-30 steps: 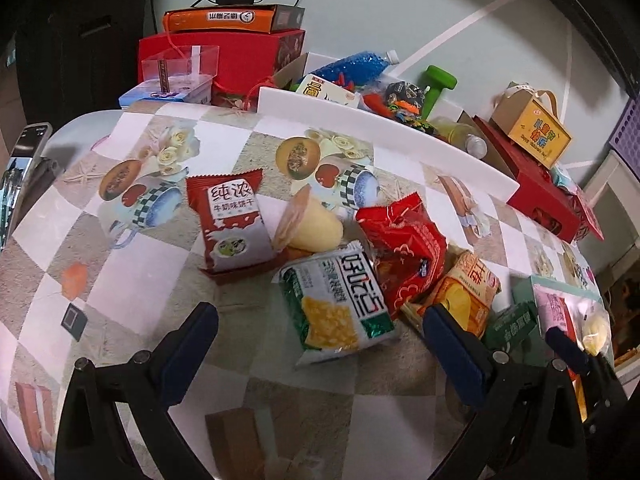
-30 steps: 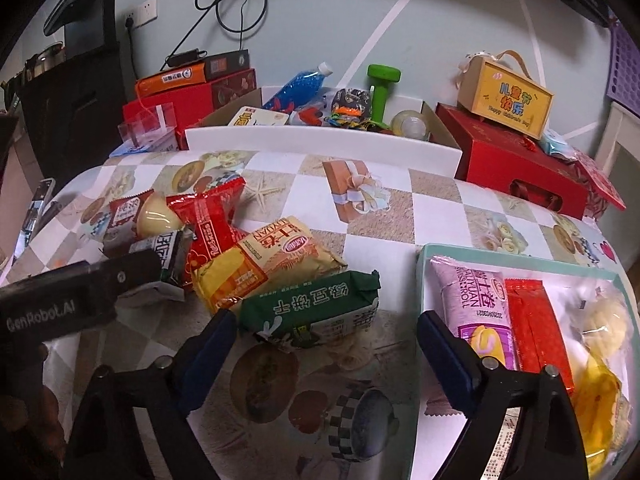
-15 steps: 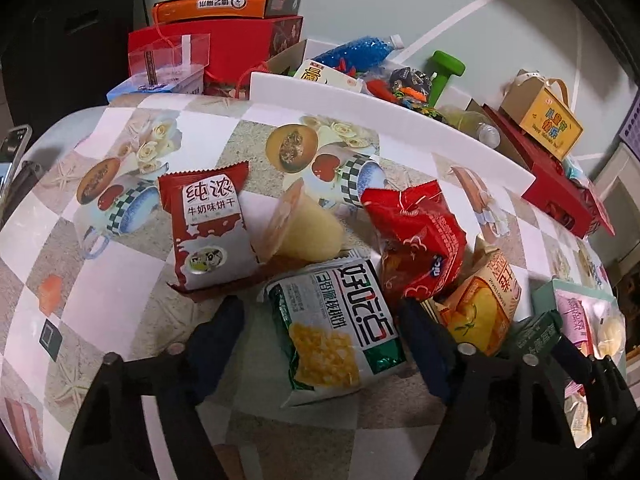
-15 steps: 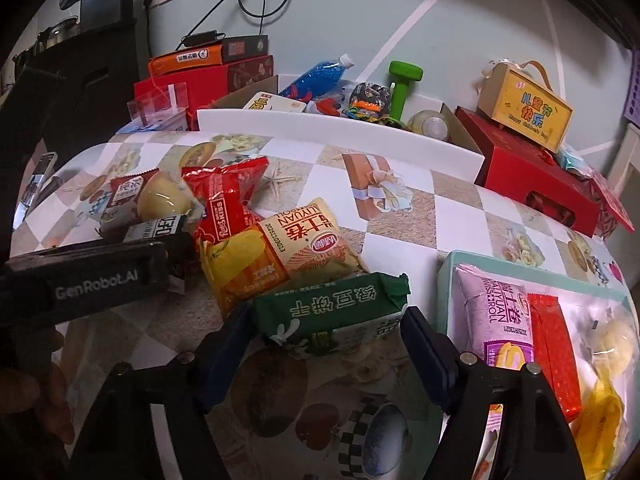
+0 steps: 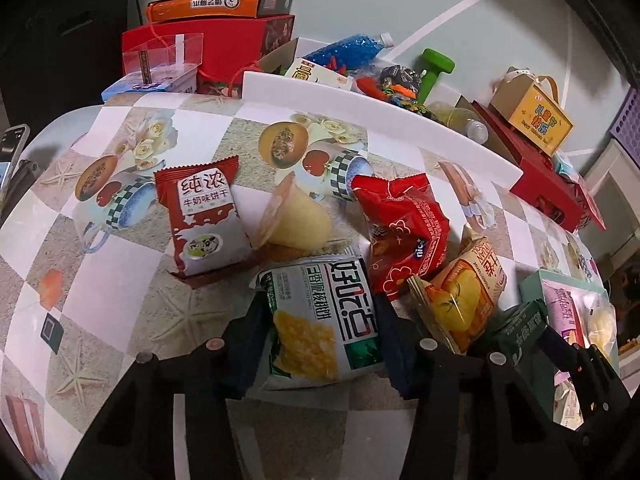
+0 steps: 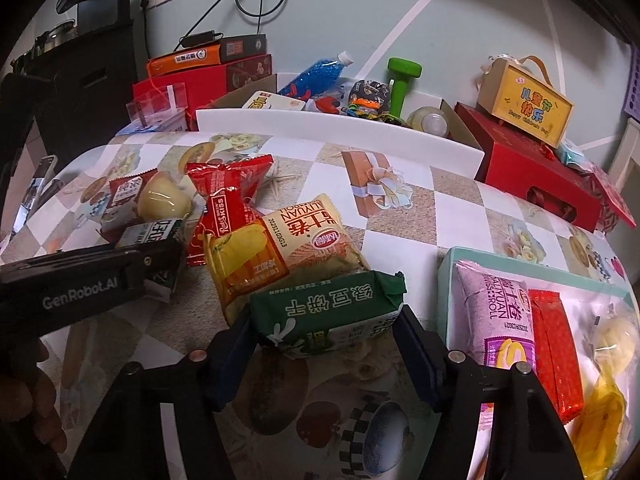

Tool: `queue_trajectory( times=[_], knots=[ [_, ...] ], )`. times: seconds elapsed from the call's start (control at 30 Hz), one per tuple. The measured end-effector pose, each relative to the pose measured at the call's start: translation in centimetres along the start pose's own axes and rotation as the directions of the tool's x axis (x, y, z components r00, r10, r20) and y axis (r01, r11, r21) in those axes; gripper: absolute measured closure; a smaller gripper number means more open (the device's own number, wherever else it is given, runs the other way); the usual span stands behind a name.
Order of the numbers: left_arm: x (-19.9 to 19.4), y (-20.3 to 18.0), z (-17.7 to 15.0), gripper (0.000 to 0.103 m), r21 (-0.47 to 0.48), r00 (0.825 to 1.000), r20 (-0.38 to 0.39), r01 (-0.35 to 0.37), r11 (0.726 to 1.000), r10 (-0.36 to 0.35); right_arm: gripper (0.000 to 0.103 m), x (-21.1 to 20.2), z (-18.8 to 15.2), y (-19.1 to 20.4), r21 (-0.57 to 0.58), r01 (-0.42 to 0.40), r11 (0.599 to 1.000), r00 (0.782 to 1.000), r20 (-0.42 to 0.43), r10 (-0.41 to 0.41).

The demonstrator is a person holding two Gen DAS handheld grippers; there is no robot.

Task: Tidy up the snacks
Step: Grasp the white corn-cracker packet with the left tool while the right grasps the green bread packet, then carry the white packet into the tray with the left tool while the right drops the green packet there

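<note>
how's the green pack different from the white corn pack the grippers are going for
The green pack is dark green all over with white lettering; the corn pack is white with a yellow corn picture and a green corner. The green pack sits between the right gripper fingers, the corn pack between the left gripper fingers. Both are sealed snack bags on the table, with jaws closing on them.

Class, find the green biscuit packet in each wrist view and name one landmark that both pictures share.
Left wrist view: green packet at lower right, partly hidden behind the yellow packet.
Right wrist view: green packet at lower centre, between the right gripper, whose jaws are closing on it.
Shared landmark: the green dumbbell beyond the table's far edge.
</note>
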State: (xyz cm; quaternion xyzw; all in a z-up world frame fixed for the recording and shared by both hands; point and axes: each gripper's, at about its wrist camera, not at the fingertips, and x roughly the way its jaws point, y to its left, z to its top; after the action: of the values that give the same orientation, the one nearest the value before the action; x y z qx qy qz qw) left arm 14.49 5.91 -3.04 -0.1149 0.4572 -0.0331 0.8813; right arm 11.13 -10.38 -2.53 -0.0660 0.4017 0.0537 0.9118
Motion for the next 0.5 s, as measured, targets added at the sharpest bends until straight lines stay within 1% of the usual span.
queue_trajectory(
  times=[0.23,0.5],
  knots=[
    [-1.1,-0.1,0.2,0.051,0.000,1.000,0.019,0.016,1.000,-0.016,0.033,-1.2,0.4,-0.4,0.019,-0.004,1.000,1.000,0.021,0.003],
    [-2.6,-0.6,0.5,0.051,0.009,0.998,0.048,0.040,0.999,-0.041,0.033,-3.4,1.0,-0.4,0.015,-0.003,1.000,0.998,0.063,0.002]
  ],
)
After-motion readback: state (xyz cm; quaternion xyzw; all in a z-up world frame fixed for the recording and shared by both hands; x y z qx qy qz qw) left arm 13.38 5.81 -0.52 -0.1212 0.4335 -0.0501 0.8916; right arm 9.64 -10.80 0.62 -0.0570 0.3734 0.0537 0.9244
